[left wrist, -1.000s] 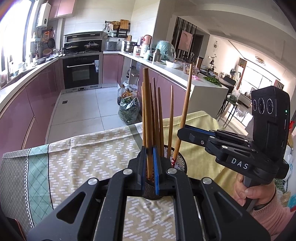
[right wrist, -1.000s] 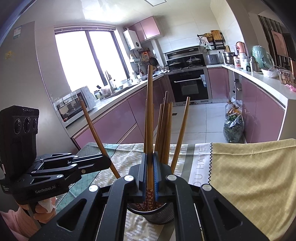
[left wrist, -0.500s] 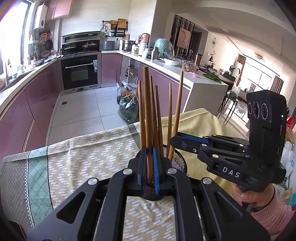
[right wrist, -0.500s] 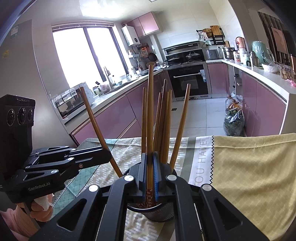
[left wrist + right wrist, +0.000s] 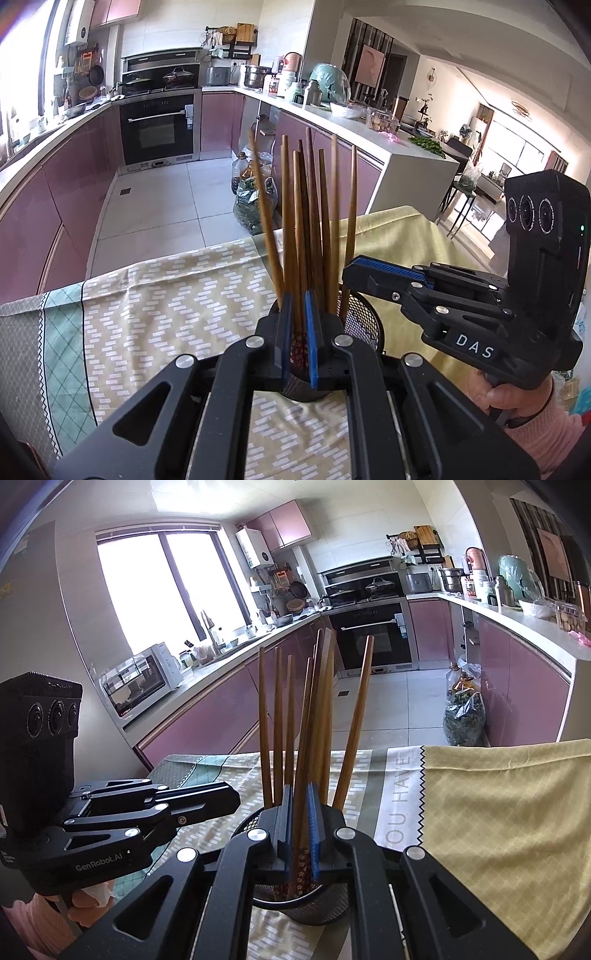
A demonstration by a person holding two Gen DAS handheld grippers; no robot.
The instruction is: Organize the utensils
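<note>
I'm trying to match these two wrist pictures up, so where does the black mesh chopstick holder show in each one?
Left wrist view: the mesh holder sits at lower centre, mostly hidden behind the left gripper, its wall showing to the right of the fingers.
Right wrist view: the mesh holder sits at bottom centre, under the right gripper.
Shared landmark: the black oven in the purple cabinets.

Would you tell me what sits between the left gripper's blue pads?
A wooden chopstick, reaching down into the mesh holder, clamped by the left gripper; the left wrist view shows it.
</note>
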